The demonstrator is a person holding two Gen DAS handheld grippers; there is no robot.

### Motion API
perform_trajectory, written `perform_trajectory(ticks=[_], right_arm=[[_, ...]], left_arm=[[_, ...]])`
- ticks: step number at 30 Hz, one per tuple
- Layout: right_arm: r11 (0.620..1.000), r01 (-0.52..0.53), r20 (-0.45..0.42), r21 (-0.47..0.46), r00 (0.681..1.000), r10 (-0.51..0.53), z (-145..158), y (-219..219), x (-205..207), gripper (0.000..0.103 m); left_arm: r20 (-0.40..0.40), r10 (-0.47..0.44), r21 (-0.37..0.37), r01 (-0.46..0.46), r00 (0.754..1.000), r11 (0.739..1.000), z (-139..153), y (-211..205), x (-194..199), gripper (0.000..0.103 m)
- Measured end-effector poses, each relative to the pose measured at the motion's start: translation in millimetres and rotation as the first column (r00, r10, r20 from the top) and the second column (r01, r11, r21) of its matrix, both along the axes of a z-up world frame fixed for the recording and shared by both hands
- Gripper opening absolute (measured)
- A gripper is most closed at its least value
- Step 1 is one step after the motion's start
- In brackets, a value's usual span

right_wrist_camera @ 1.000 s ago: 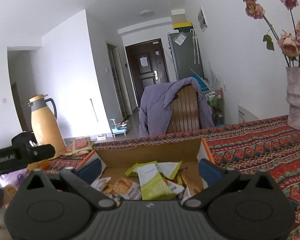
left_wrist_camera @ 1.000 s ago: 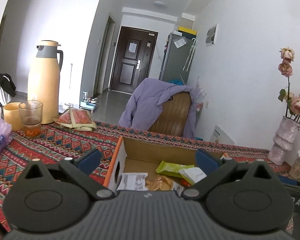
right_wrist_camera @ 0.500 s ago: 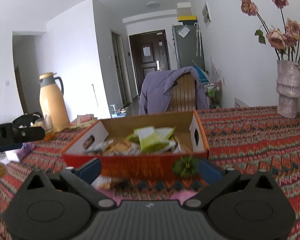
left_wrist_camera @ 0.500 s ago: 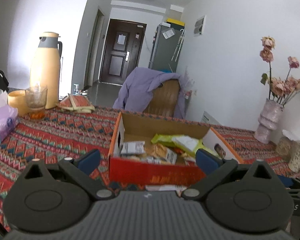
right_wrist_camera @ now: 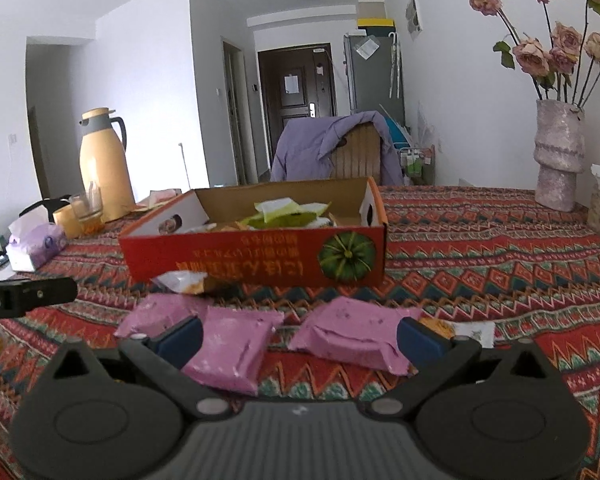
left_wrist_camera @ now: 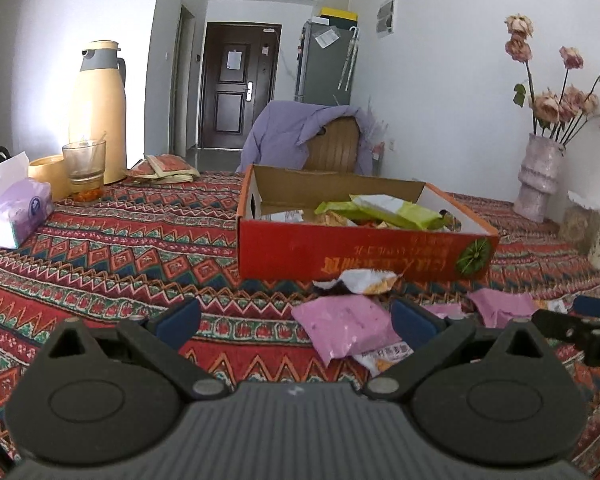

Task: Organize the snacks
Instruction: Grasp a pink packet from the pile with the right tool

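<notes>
While green and white packets already fill the red cardboard box (right_wrist_camera: pixel 256 258), both the left gripper (left_wrist_camera: pixel 296 320) and right gripper (right_wrist_camera: pixel 300 334) hang spread and empty, with three pink foil packets (right_wrist_camera: pixel 352 338) and an orange wrapper (right_wrist_camera: pixel 184 281) left on the patterned tablecloth (right_wrist_camera: pixel 480 264).

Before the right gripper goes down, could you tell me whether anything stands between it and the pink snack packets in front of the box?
Nothing visible does. The right gripper is open, with two pink packets lying directly between its fingers on the tablecloth, short of the red box.
</notes>
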State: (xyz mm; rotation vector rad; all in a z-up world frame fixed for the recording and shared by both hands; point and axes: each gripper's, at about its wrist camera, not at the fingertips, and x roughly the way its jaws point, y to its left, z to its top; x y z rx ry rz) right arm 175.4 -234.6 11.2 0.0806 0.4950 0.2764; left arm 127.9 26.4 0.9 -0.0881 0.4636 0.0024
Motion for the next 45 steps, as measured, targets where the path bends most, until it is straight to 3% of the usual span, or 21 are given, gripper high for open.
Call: perform_trajectory(ticks=[16,24,30,35,40,45], right_arm=[[0.998,0.062,0.002,-0.014,0.998,-0.062,-3,-24,-4,0.103],[0.987,0.117,-0.036,-0.111,0.992,-0.121,-9,-35,5,0.103],[0.982,0.028,-0.071,-0.189,0.997,-0.042,-13,-25,33,0.103],[0.934,-0.057,-0.132,-0.352,0.991,0.011,-27,-3,73,0.103],[0.946,-0.114,-0.197,-0.303,0.979,0.055,-34,-1,102,0.103],[0.949,-0.145,-0.203,-0.282,0.975,0.089,-37,3,117,0.103]], left_arm=[[-0.013,-0.012,-0.007,0.012,1.0,1.0,-17,-2,1,0.103],[-0.016,-0.003,-0.012,0.003,1.0,1.0,-17,0,1,0.103],[-0.019,0.003,-0.014,-0.003,1.0,1.0,-18,0,2,0.103],[-0.027,0.016,-0.027,-0.016,1.0,1.0,-19,3,3,0.103],[-0.04,0.015,-0.033,-0.017,0.999,0.999,-21,4,5,0.103],[-0.046,0.009,-0.04,-0.011,0.999,0.999,-21,5,6,0.103]])
